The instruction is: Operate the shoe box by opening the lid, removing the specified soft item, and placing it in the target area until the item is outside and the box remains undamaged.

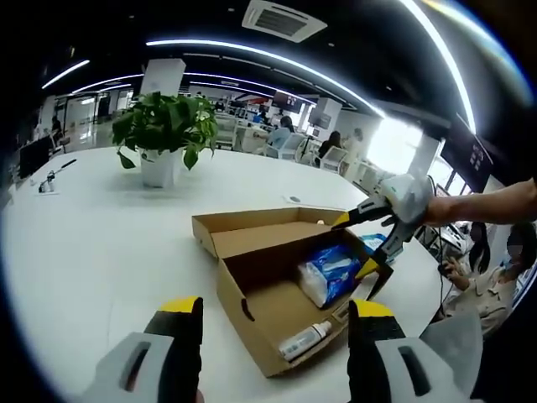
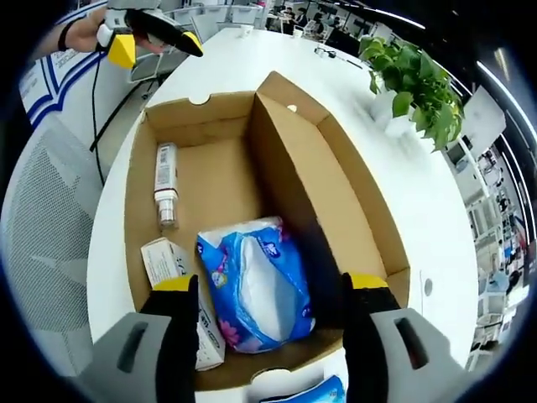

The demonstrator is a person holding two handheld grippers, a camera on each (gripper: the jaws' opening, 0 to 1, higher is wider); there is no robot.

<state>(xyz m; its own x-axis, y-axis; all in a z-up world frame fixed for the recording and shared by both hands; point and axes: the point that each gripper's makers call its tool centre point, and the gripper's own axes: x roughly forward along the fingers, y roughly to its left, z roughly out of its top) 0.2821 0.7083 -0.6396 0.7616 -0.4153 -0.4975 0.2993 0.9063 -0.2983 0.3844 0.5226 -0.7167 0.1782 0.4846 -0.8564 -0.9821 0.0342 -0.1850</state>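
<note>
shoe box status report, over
Right gripper open, poised over the blue tissue pack. Left gripper open, back from the shoe box. Lid open, pack not yet out. Spray bottle and small carton beside the pack.

Left gripper (image 1: 275,332) held level, jaws spread wide; right gripper (image 2: 268,306) pointed downward, jaws likewise parted.

Open-plan office, seen from a big white bench.

Long strip lights (image 1: 277,63) and a ceiling air vent (image 1: 284,18) run overhead; people sit at desks with monitors (image 1: 289,138) behind, a potted plant (image 1: 164,134) stands on the bench (image 1: 101,243), and a mesh office chair (image 2: 46,252) sits beside it.
</note>
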